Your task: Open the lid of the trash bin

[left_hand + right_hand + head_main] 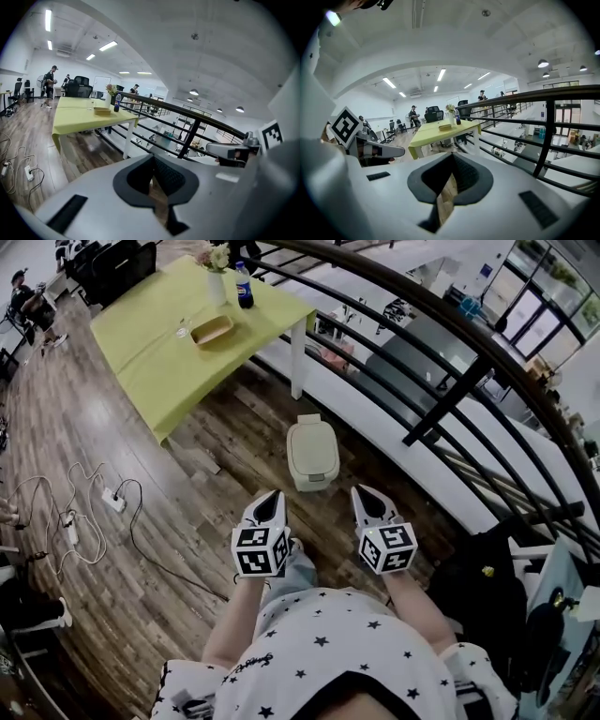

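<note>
Jaws on your left gripper (274,494) and right gripper (359,492) are closed and empty. Your closed tips could slip off the trash bin lid (312,452).

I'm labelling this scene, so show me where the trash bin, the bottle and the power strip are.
trash bin (312,454), head view, middle of its shut lid.
bottle (244,287), head view, middle of its body.
power strip (113,501), head view, middle of its white casing.

The trash bin (312,455) looked like smooth matt plastic. The floor (112,624) was grained wood planking, the railing (450,399) dark metal.
</note>
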`<state>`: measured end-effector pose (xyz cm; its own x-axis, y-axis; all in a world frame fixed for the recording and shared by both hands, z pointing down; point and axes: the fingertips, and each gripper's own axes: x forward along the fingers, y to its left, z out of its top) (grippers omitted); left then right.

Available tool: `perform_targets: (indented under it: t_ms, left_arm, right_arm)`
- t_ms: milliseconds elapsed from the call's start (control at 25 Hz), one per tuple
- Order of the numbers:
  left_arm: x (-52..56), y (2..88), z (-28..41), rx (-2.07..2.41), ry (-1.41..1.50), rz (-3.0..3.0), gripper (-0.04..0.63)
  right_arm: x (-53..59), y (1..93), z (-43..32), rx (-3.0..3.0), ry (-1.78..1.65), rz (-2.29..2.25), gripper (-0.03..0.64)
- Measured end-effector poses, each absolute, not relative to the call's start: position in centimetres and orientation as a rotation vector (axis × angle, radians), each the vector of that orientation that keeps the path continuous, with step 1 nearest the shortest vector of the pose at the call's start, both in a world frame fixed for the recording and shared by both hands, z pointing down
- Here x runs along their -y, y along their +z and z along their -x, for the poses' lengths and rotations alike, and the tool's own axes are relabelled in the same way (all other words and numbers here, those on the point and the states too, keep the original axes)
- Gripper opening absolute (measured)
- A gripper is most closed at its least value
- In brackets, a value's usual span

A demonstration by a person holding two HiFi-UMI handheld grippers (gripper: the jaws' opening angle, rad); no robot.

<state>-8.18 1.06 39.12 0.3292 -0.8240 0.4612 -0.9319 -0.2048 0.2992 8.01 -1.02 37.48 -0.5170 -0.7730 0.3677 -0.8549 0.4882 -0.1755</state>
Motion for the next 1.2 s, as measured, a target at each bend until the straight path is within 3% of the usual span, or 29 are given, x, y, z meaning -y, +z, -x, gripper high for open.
perform_targets:
  t_ms: [720,1200]
  left_arm:
    - [9.9,44.9,12.7,1.386,0.359,-2.076,0.011]
    - [12.0,52.4,13.4,1.414,0.421,-1.95,0.011]
  right_arm:
    - [11.3,44.0,-3.1,2.348,0.555,-1.453,-0.008]
    - [14.3,53.7,-2.5,2.292,0.646,-1.351,-0.008]
